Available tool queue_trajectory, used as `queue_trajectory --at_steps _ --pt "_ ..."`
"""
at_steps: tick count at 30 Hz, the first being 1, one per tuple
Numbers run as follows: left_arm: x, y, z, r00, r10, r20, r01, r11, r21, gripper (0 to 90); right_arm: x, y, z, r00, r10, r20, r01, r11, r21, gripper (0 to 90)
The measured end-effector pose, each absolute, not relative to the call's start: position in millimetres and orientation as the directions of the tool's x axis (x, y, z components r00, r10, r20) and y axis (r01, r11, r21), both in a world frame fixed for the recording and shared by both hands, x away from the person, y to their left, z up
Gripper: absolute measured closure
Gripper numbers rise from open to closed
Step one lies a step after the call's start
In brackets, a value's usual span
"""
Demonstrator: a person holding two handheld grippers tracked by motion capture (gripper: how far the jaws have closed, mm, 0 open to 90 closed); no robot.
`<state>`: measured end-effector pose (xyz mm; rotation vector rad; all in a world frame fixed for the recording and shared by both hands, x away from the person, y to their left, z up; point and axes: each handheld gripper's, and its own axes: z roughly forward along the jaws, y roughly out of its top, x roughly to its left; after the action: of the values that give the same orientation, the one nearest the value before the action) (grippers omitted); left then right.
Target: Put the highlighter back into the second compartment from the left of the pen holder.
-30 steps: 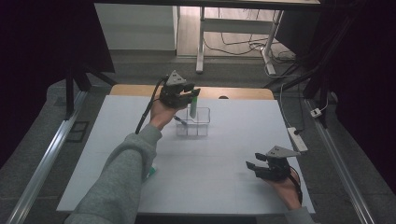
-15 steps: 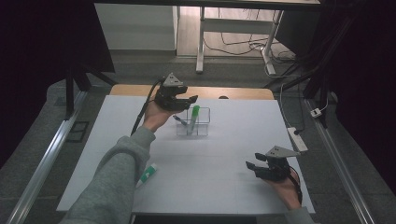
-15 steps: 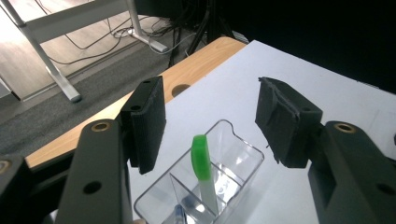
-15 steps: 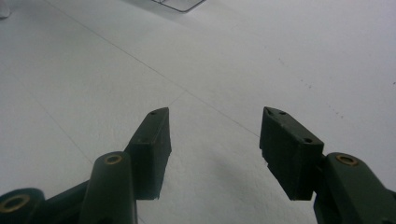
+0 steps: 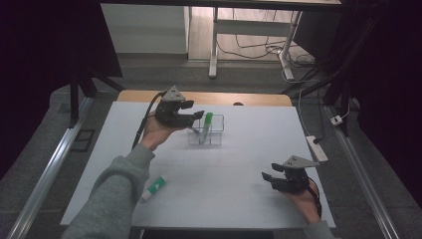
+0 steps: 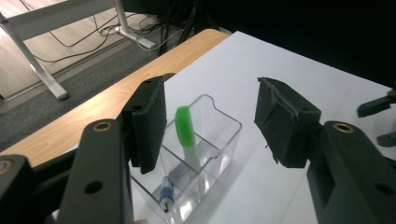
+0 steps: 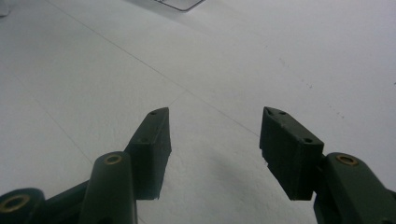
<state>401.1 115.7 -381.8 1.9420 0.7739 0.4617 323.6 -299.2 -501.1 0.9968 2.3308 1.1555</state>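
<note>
Nearest the person, at the right of the high view, the right gripper [image 5: 272,179] rests low over the white table [image 5: 239,159], held in the right hand [image 5: 303,201]; in the right gripper view its jaws stand apart with nothing but bare table between them. At the near left of the table a green-capped marker [image 5: 153,187] lies on its side just beside the grey sleeve [image 5: 107,199], well apart from both grippers. Farther out, the left hand [image 5: 154,132] holds the left gripper [image 5: 195,117] just beside the clear plastic holder [image 5: 217,133], which stands near the middle of the table's far half. This gripper's jaws have just been opening and now stand wide apart, gripping nothing. In the left gripper view the green marker [image 6: 186,133] stands tilted in the holder with its cap up, seen in the gap between the jaws but beyond them and touched by neither pad. A blue-ended pen [image 6: 165,195] lies low in the holder's nearer compartment, slanted against the clear wall. Beyond the holder the table's wooden edge [image 5: 249,98] runs across, and past it stand the legs of another desk [image 5: 213,45] with cables [image 5: 259,47] on the floor.
</note>
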Motion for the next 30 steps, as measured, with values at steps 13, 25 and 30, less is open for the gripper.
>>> queue_trajectory --at_steps 13,25,30 --pt "357.1 133.3 -396.1 0.736 0.677 0.02 0.315 -0.368 0.875 41.0 323.6 -300.3 -500.9 -0.687 0.727 -0.005 0.433 0.415 0.8 42.9" --pt "326.6 155.3 -419.5 0.711 0.703 -0.025 0.381 -0.356 0.854 39.5 323.4 -301.5 -501.1 -0.683 0.73 -0.01 0.437 0.42 0.795 42.8" --pt "316.0 166.8 -428.2 0.69 0.723 -0.037 0.414 -0.351 0.84 39.0 322.7 -300.1 -500.1 -0.689 0.725 -0.022 0.425 0.429 0.797 42.8"
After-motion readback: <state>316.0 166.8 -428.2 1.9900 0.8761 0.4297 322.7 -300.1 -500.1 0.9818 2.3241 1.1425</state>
